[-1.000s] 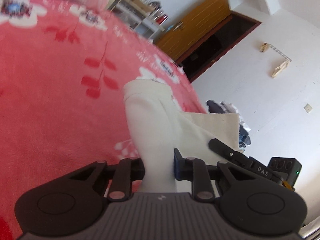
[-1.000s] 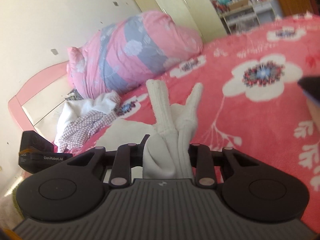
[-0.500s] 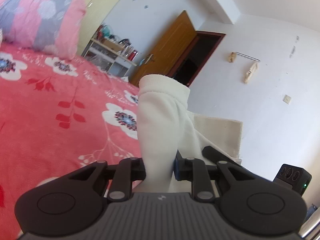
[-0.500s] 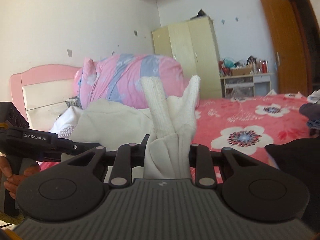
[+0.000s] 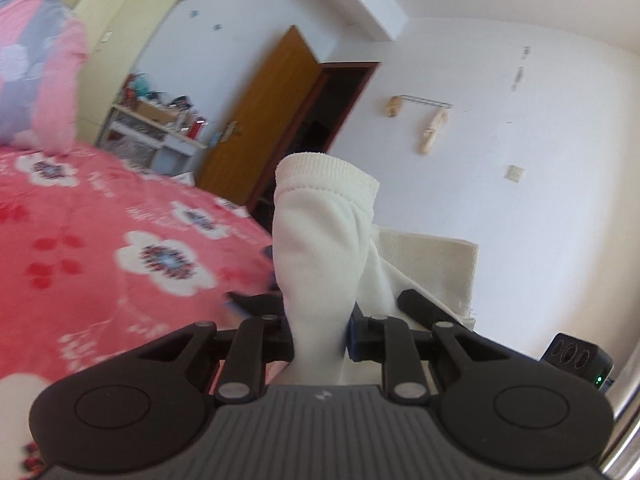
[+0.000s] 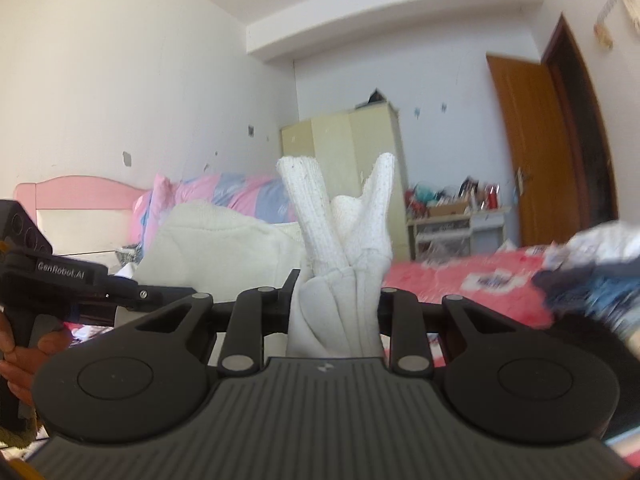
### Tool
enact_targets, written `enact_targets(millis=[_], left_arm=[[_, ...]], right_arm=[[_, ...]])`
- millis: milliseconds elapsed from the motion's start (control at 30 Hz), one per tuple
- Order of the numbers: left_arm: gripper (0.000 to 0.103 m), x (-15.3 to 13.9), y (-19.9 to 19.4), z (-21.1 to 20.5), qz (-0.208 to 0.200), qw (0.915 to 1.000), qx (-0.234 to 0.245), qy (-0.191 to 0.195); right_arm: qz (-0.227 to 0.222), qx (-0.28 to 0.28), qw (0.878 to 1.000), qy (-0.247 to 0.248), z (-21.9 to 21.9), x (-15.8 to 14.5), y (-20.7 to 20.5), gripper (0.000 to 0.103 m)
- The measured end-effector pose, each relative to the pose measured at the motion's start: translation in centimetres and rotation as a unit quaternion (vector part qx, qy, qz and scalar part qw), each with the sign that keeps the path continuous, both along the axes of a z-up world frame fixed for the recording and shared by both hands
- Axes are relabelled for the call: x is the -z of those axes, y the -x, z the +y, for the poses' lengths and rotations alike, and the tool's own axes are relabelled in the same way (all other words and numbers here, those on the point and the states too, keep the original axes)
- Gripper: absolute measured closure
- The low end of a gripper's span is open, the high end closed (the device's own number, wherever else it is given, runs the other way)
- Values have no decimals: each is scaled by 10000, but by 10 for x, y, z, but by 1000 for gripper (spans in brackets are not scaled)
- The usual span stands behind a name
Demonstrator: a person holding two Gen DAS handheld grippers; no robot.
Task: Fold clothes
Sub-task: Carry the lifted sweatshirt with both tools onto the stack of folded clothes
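Note:
A white knitted garment (image 5: 320,240) hangs stretched in the air between both grippers, above a bed with a red flowered cover (image 5: 100,248). My left gripper (image 5: 318,338) is shut on a bunched part whose ribbed hem sticks up past the jaws. My right gripper (image 6: 336,308) is shut on another bunched part of the garment (image 6: 340,236), with two ribbed ends standing up in a V. In the right wrist view the left gripper (image 6: 152,292) shows at the left edge, held by a hand (image 6: 20,360). The right gripper (image 5: 424,308) shows in the left wrist view.
A pink and grey duvet roll (image 6: 240,200) and a pink headboard (image 6: 80,192) lie at the far end of the bed. A heap of dark and blue clothes (image 6: 592,268) sits on the bed at the right. Beyond stand a cream wardrobe (image 6: 352,160), a cluttered shelf (image 6: 452,216) and a brown door (image 5: 272,120).
Both grippers have risen from low over the bed and tipped up to level, carrying the white garment with them. The views now show the room's walls instead of the bed cover.

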State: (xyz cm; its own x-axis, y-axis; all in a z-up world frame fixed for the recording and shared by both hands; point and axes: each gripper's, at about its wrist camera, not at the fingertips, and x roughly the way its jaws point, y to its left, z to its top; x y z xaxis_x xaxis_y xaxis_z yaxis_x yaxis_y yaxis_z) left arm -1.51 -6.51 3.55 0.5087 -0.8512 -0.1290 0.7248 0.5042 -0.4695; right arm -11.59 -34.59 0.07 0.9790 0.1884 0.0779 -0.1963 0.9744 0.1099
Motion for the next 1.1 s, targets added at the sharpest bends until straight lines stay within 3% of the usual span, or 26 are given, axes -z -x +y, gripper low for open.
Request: enact_targets(millis=[333,467,800,1100], left_arm=[[83,-36,-14,-114,-329,9954,829,345],[83,-32,-29,-151,-116,9945,961,399],[83,-3,-71,-196,314,9950,920,231],[83,45,-139,-212,662,9962,573,-16]], right_arm=[[-397,595,9964,461,-104,-67,37,79],[-338,790,9948,548,-142,-78,35,79],[99,735,9961,476,-202,-59,-15,79],[709,288,9951,620,-222,-20,-110,80]])
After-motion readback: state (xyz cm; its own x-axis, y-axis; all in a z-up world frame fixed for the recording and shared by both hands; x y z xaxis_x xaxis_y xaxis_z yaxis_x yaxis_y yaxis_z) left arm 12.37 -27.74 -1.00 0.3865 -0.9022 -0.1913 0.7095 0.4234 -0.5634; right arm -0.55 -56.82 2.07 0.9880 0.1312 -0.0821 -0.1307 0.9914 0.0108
